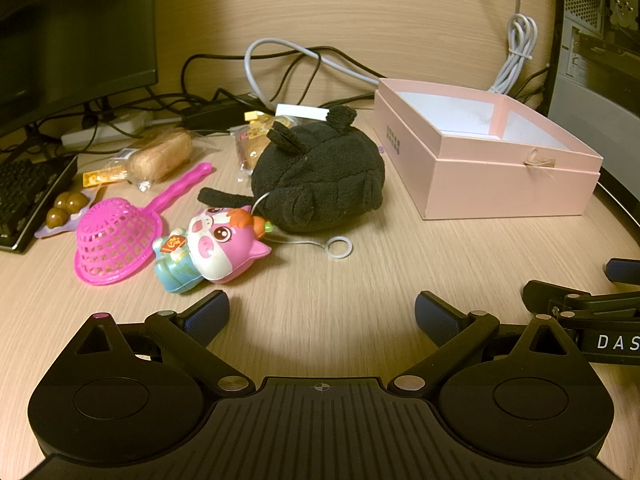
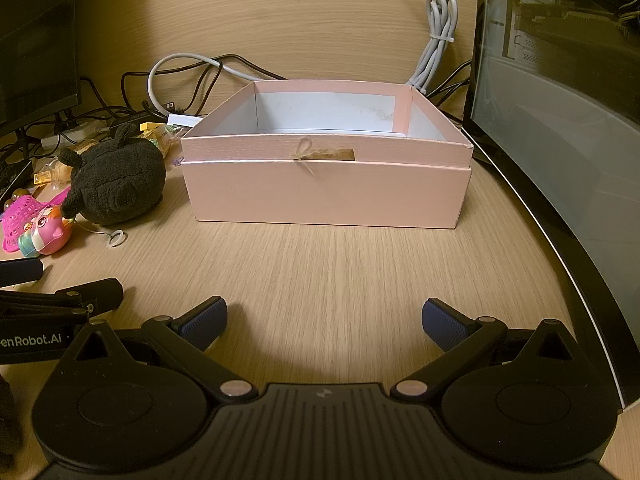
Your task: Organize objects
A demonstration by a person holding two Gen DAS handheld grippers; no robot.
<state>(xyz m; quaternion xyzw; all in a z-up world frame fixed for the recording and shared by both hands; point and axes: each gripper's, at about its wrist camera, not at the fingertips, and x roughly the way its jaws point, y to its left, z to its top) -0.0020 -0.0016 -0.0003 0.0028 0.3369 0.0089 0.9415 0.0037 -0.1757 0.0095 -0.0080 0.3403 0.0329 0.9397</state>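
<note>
My left gripper (image 1: 322,314) and right gripper (image 2: 324,320) both have released, empty jaws; the pig toy (image 1: 212,250) lies ahead-left, nearer my left, the pink box (image 2: 328,196) straight before my right.

Left of the pale pink box (image 1: 500,178), a black plush (image 1: 320,176) and a hot-pink mesh strainer (image 1: 116,244) are lying on light woodgrain.

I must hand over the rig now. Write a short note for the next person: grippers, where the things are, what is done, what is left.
Left gripper: open, holding nothing.
Right gripper: open, holding nothing, facing the pink box.
No item shows inside the box.
Left of the box, on the desk: black plush, pink cat toy, pink strainer, wrapped snacks.
Done: nothing yet.
Left: probably move every item into the box.
</note>
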